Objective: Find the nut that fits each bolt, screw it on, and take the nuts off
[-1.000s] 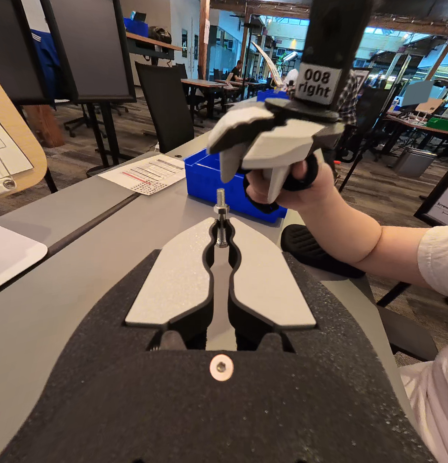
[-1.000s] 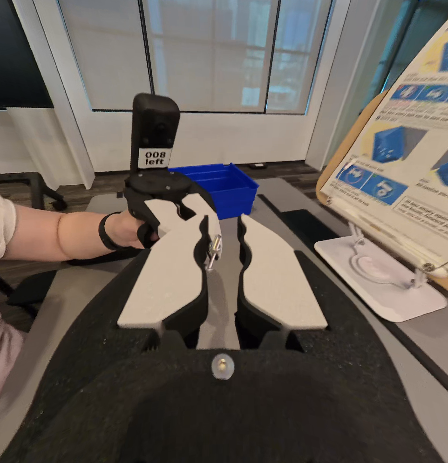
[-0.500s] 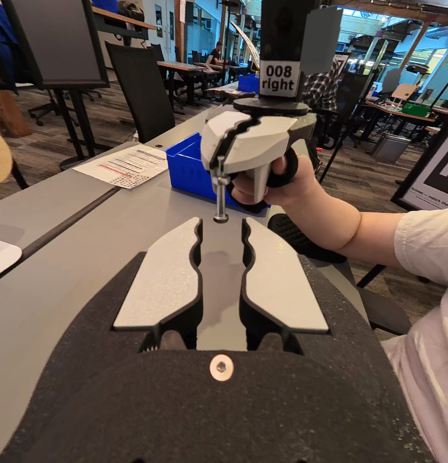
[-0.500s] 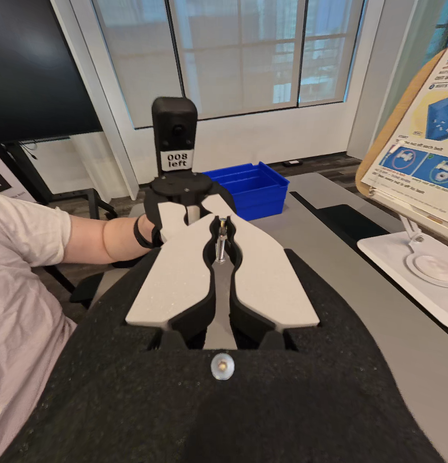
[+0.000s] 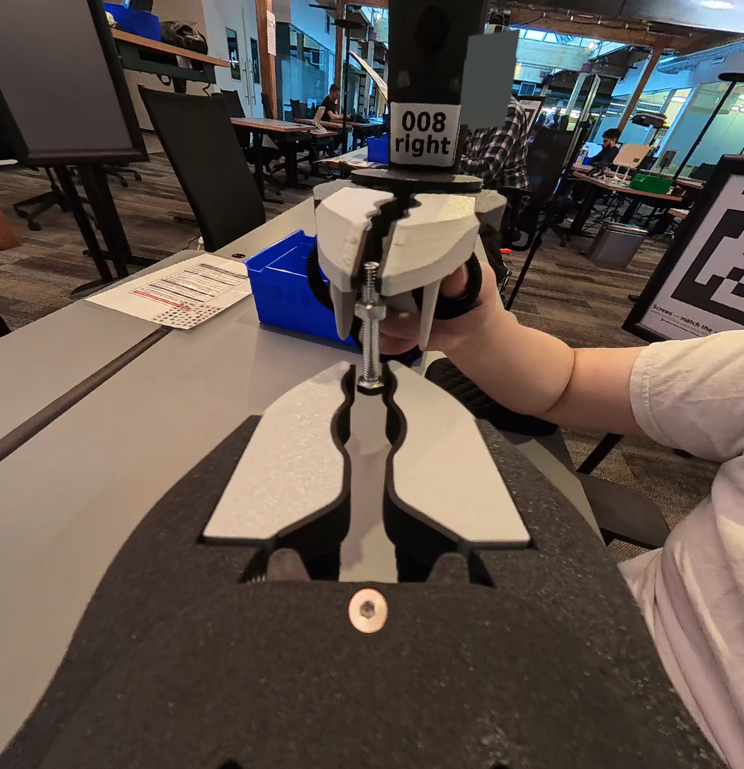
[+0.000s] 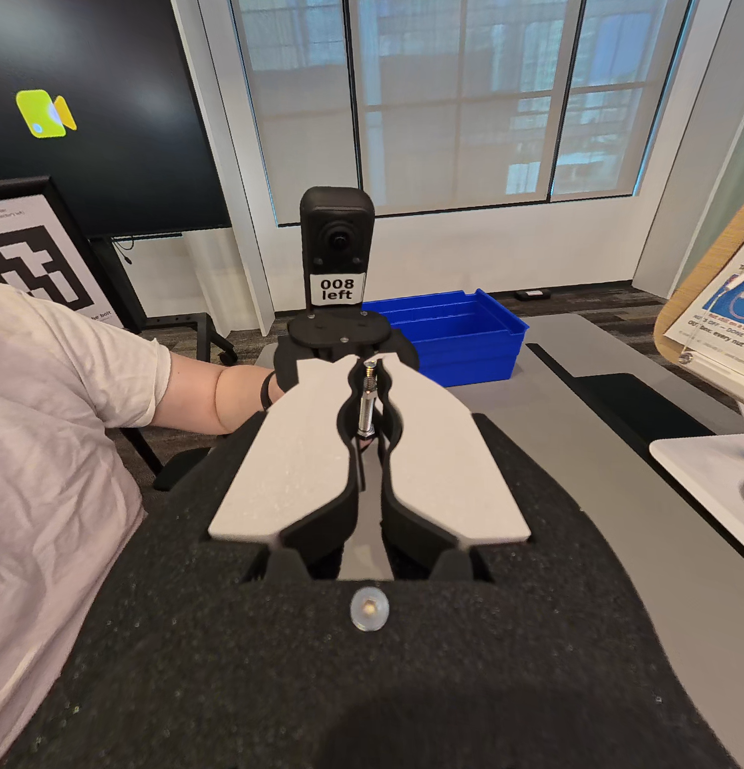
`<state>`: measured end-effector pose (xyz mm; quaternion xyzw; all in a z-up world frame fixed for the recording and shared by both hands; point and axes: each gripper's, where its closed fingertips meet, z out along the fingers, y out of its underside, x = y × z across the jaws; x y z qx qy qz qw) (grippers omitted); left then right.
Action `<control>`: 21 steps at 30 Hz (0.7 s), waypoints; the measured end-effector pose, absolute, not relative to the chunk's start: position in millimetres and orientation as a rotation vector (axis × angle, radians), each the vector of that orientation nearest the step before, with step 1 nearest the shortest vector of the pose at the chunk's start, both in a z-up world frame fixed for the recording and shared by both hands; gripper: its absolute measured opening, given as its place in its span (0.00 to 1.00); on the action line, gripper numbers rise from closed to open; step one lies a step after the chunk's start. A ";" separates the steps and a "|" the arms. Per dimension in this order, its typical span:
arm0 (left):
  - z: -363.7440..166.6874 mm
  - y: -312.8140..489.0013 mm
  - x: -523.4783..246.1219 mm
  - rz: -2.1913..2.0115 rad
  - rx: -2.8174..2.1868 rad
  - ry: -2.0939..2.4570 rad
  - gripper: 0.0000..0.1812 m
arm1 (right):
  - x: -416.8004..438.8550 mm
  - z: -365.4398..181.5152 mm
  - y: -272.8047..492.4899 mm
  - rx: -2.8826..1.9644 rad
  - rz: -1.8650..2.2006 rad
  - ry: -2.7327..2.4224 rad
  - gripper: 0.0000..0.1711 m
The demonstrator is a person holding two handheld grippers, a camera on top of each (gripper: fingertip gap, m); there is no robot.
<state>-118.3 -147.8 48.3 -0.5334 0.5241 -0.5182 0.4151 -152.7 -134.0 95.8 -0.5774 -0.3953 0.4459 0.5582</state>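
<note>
Two grippers met on one bolt [image 5: 371, 349], which stood upright at the centre of the left wrist view. The right gripper [image 6: 367, 370] was clenched on its upper threaded end. The left gripper [image 5: 369, 370] flanked the head at the bolt's lower end with its fingers narrowly parted; whether they pinched it could not be told. A nut [image 5: 370, 311] sat partway along the thread, just below the right gripper's grasp.

The step in hand looked like a handover or re-grip in the middle of turning. The next move probably called for the left gripper to clamp the head firmly, so that the right could let go and take the nut.

A blue bin [image 5: 279, 291] stood behind on the grey table [image 5: 112, 416], left of centre. A printed sheet [image 5: 183, 295] lay further left. Neither blocked the work; only the right gripper's own fingers crowded the nut.
</note>
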 end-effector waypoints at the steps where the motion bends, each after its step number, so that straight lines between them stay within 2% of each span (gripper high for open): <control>1: 47.8 -148.7 -118.3 -1.299 -1.336 1.324 0.04 | -153.4 95.7 -134.6 -1.361 1.054 -0.937 0.03; 7: 47.3 -147.8 -118.2 -1.254 -1.318 1.328 0.04 | -153.0 95.0 -134.0 -1.362 1.050 -0.941 0.04; 9: 50.6 -147.3 -119.2 -1.272 -1.317 1.309 0.03 | -150.0 98.9 -130.9 -1.346 1.013 -0.919 0.18; 10: 51.3 -147.0 -119.8 -1.276 -1.321 1.304 0.03 | -149.0 99.4 -131.6 -1.344 1.003 -0.929 0.20; 21: 63.3 -156.5 -123.7 -1.331 -1.260 1.305 0.03 | -143.6 97.3 -139.1 -1.330 1.147 -0.976 0.11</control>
